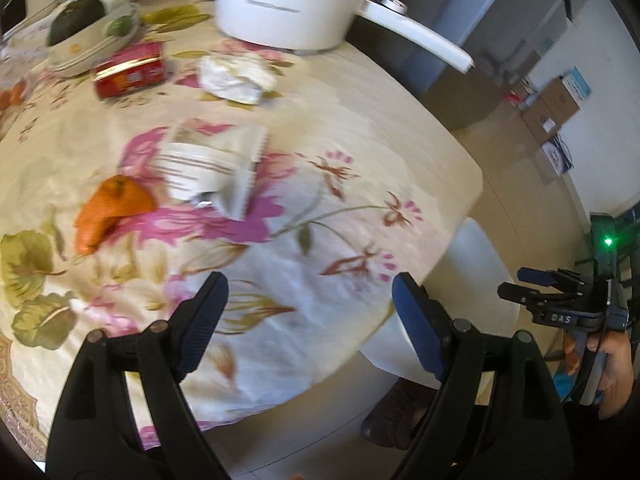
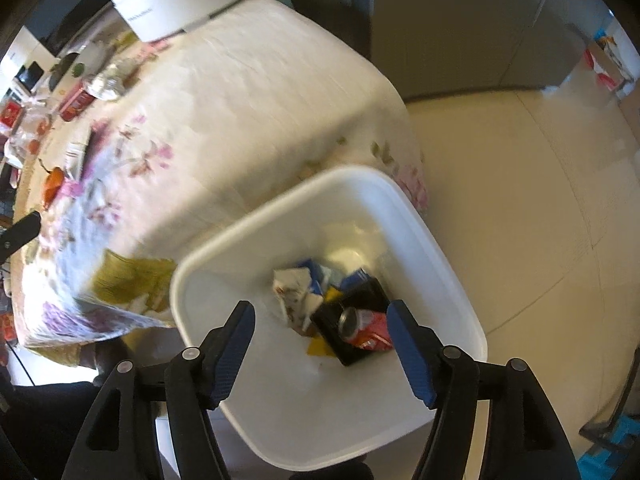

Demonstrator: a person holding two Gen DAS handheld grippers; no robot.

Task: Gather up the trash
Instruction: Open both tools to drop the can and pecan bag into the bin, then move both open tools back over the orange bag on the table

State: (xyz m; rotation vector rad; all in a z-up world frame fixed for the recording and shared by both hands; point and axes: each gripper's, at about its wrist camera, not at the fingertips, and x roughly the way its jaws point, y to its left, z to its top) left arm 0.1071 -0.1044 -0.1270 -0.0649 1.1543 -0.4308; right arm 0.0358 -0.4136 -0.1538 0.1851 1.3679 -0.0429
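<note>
- Left tongs [image 1: 310, 292] spread, empty, above the surface [image 1: 360, 112] corner.
- Right tongs [image 2: 321, 316] spread, empty, over white bin [image 2: 436, 240] beside that corner.
- Wrapper [image 1: 216, 164], orange peel [image 1: 110, 210], crumpled tissue [image 1: 238, 76] mid-surface.

- The tablecloth [image 1: 328, 128] looks like soft matt cloth with a printed flower pattern.
- The white bin [image 2: 404, 216] is smooth plastic with a slight shine.
- The white pot [image 1: 292, 4] has a smooth, glossy surface.
- The crumpled tissue [image 1: 236, 76] looks like matt, wrinkled paper.
- The can [image 2: 360, 326] in the bin has a shiny metal top.
- The gripper pads [image 2: 408, 352] are blue and finely ribbed; the arms are matt black plastic.
- The floor [image 2: 500, 200] is smooth and pale.
</note>
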